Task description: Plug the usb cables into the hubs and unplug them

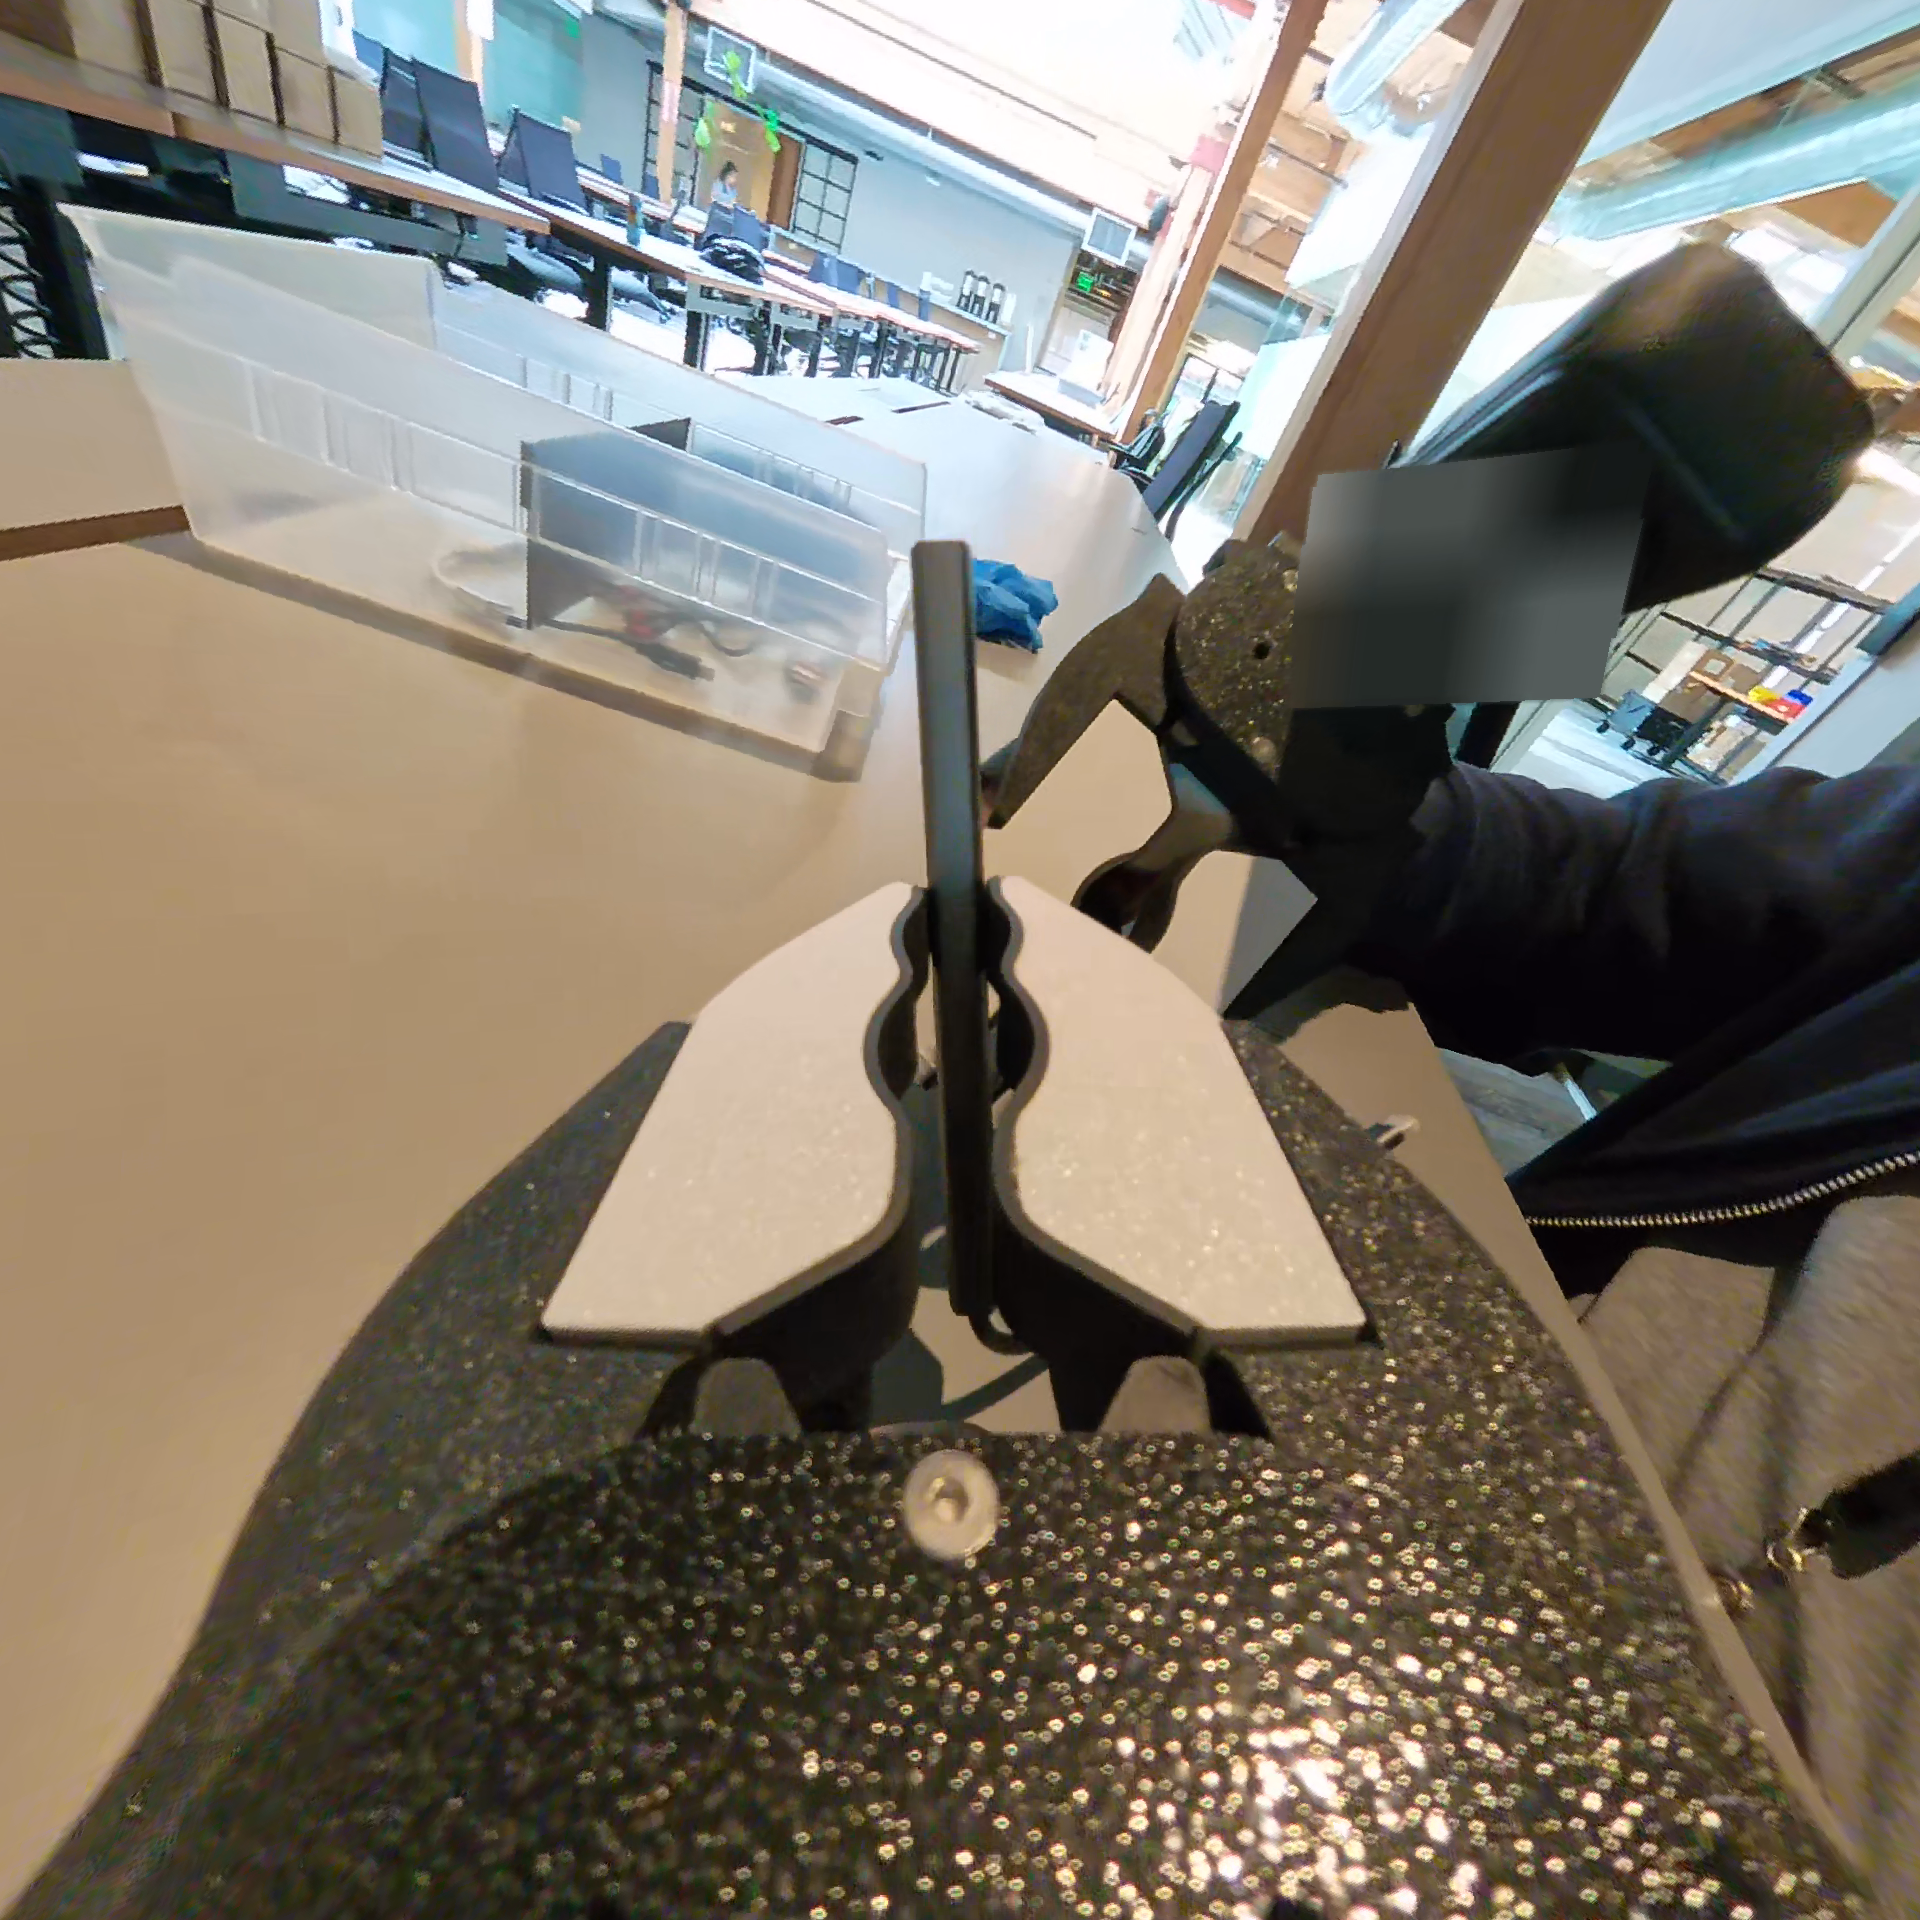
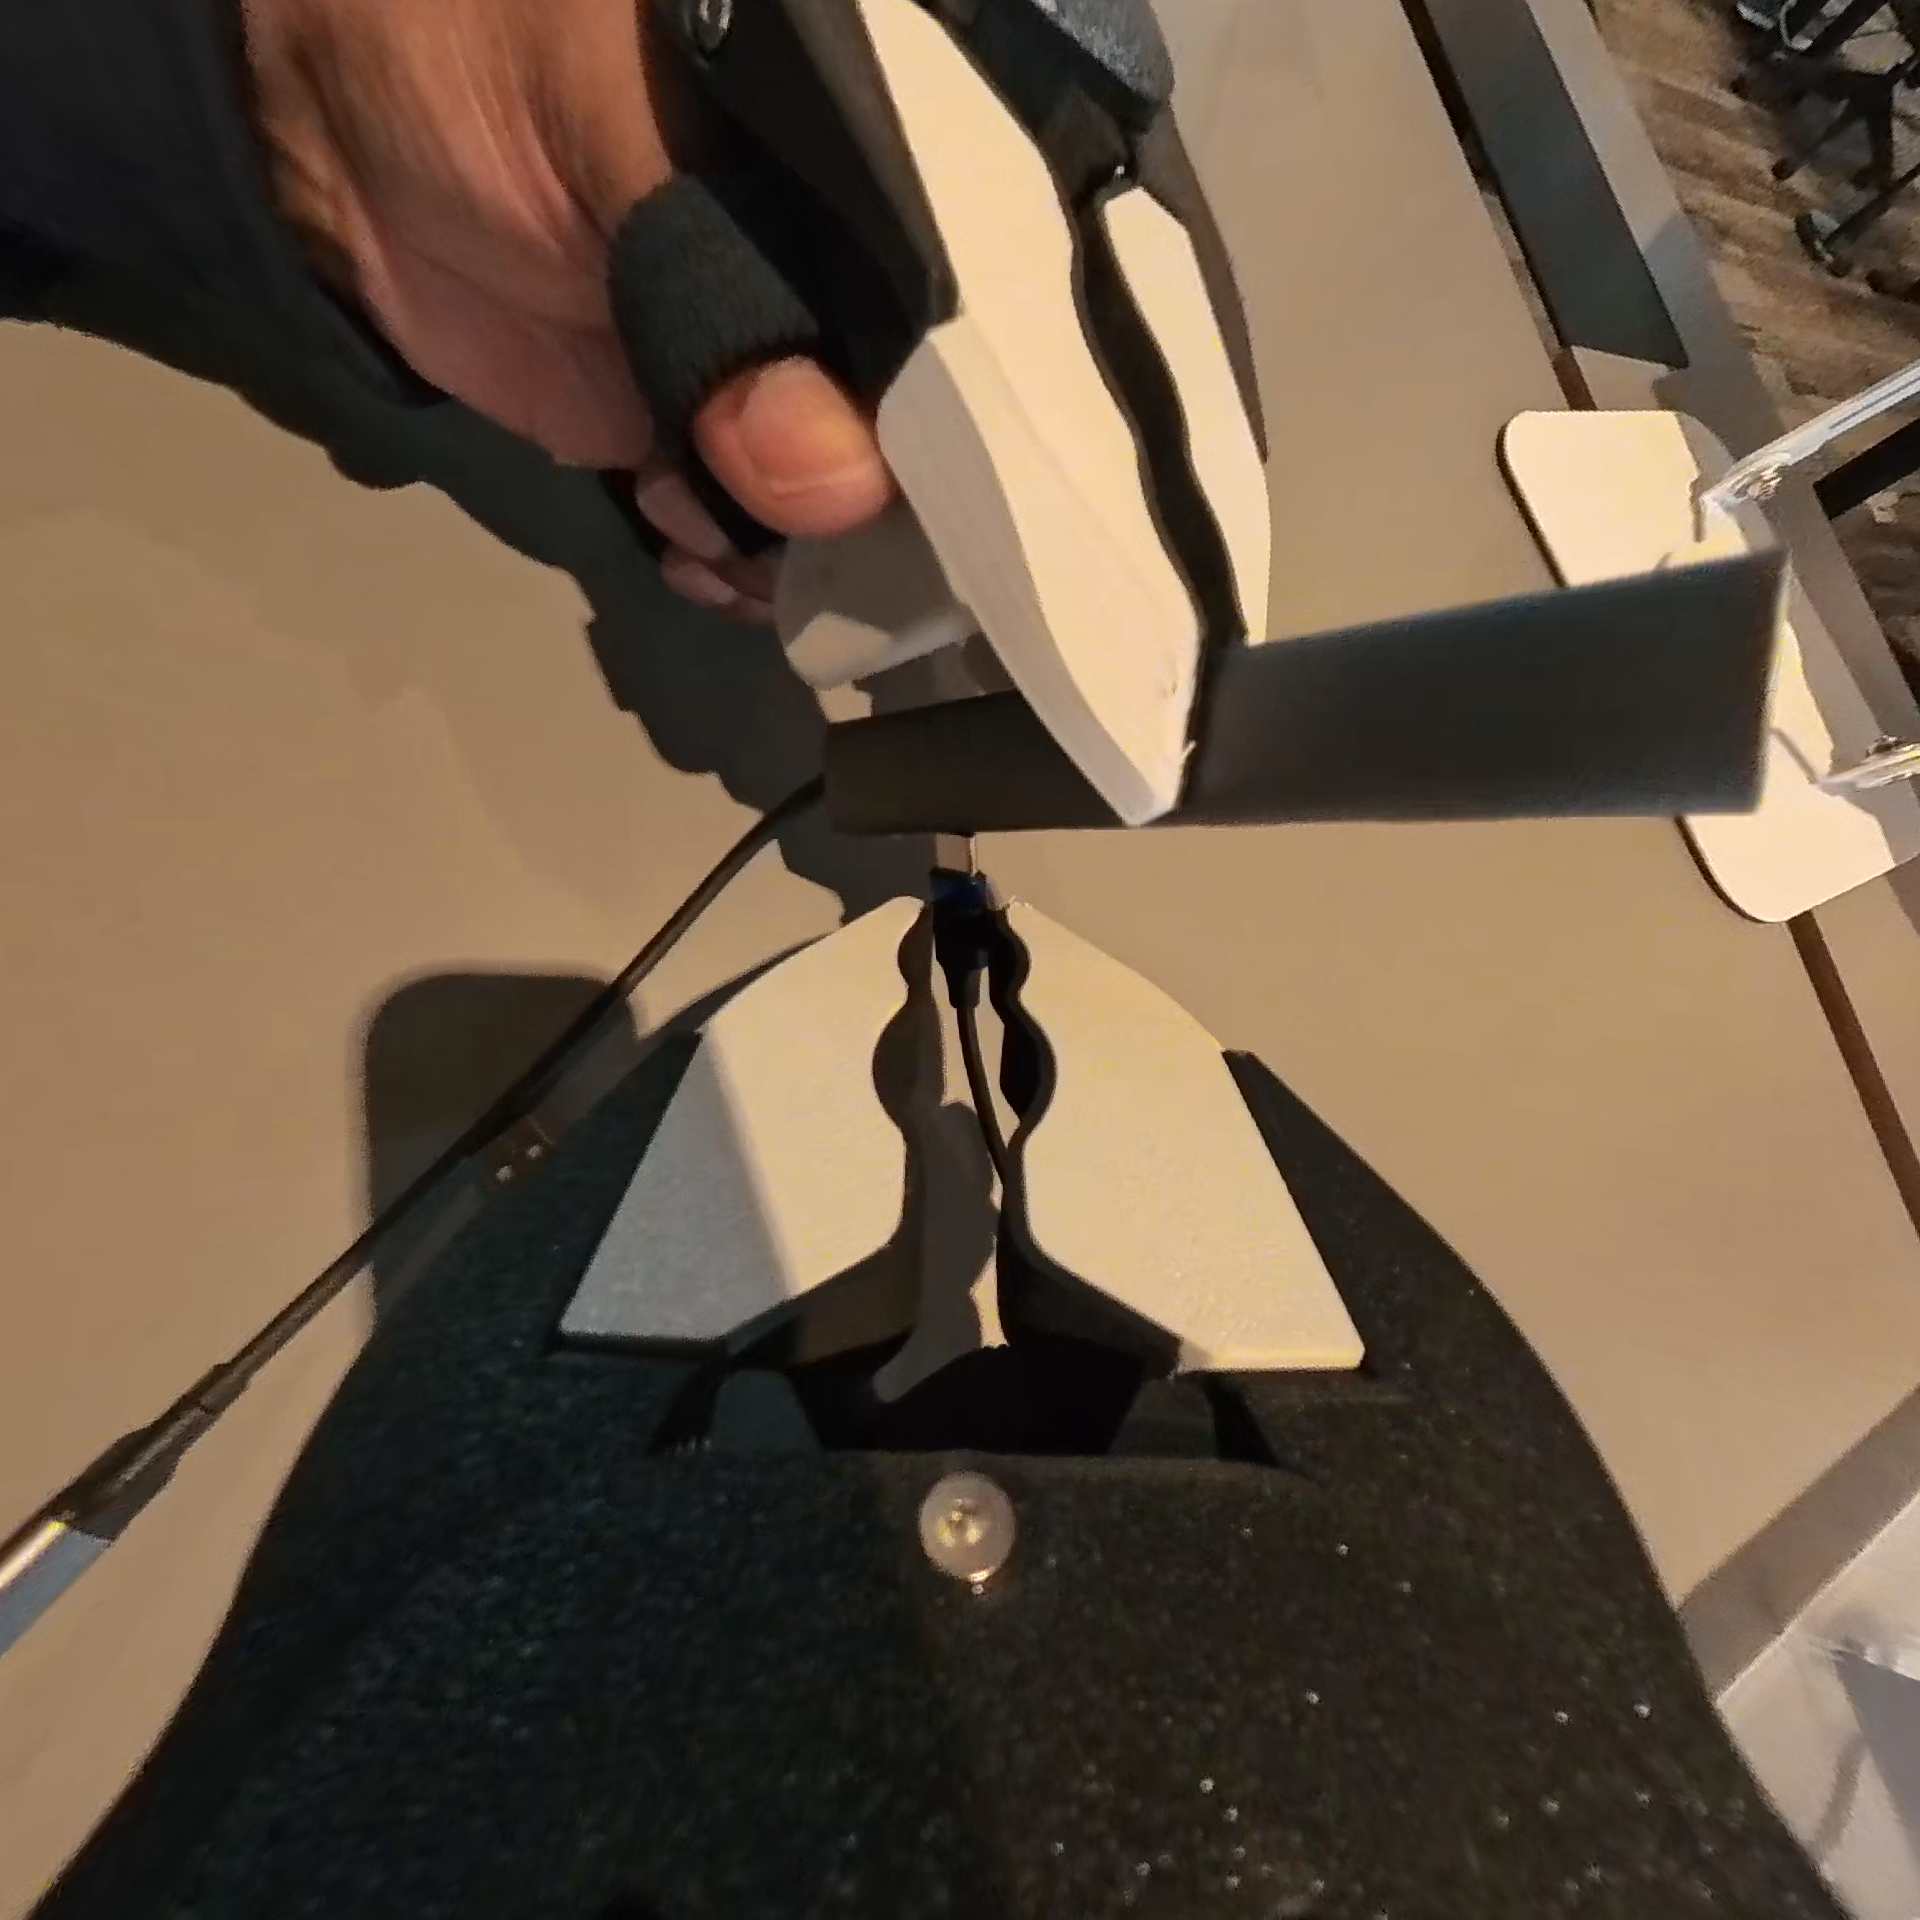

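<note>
At about 10 o'clock in the left wrist view, a clear plastic bin (image 1: 312,457) stands on the beige desk (image 1: 312,935); inside it there is a dark boxy item (image 1: 665,551) and some loose cables with small connectors (image 1: 665,644) on its bottom, too small to tell apart. Just beyond the bin, near 12 o'clock, lies a blue crumpled thing (image 1: 1010,603). The left gripper (image 1: 954,914) has its jaws clenched on the black USB hub (image 1: 951,790), a long thin bar held edge-on; its long axis runs straight away from the camera, toward 12 o'clock. In the right wrist view the same hub (image 2: 1351,717) lies crosswise, its long axis going from 9 to 3 o'clock, with its own cord (image 2: 416,1205) leaving the left end toward 8 o'clock. The right gripper (image 2: 961,914) has its jaws closed on the plug of a thin black USB cable (image 2: 956,935), which points up toward 12 o'clock and meets the lower edge of the hub. A hand (image 2: 499,260) holds the left gripper at 11 o'clock.
</note>
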Action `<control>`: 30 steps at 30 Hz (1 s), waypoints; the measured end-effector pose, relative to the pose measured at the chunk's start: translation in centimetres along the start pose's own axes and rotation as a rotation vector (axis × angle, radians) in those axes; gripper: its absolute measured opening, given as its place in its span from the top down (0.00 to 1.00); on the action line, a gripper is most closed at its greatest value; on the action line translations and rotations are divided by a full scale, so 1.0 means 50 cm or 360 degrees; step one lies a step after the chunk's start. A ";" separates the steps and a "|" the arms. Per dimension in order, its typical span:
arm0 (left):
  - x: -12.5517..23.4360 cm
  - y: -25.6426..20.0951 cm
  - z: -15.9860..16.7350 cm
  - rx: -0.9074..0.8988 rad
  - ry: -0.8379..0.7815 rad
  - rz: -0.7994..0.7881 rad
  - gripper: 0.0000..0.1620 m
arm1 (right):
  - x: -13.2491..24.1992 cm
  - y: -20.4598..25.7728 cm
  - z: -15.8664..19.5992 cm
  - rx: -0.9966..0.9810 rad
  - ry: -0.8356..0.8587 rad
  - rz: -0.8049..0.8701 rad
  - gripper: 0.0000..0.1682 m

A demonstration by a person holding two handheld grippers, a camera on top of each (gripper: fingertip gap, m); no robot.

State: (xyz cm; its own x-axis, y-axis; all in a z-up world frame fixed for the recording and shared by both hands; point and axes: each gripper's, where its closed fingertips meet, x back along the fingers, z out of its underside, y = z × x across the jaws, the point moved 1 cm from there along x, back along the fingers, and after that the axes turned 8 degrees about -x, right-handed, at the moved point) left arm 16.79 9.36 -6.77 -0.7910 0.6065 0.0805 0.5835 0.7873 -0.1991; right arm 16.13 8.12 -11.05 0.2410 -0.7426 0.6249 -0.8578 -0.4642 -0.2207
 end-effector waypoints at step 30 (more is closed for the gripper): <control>-0.003 0.019 -0.030 0.0063 -0.0201 -0.0204 0.94 | -0.012 -0.003 -0.019 -0.0308 -0.0136 -0.0037 0.95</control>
State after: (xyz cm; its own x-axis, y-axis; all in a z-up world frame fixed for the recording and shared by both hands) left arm 17.74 10.20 -5.51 -0.8767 0.4808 -0.0149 0.4706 0.8509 -0.2336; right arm 15.69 9.07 -10.69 0.2921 -0.7750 0.5604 -0.9209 -0.3860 -0.0538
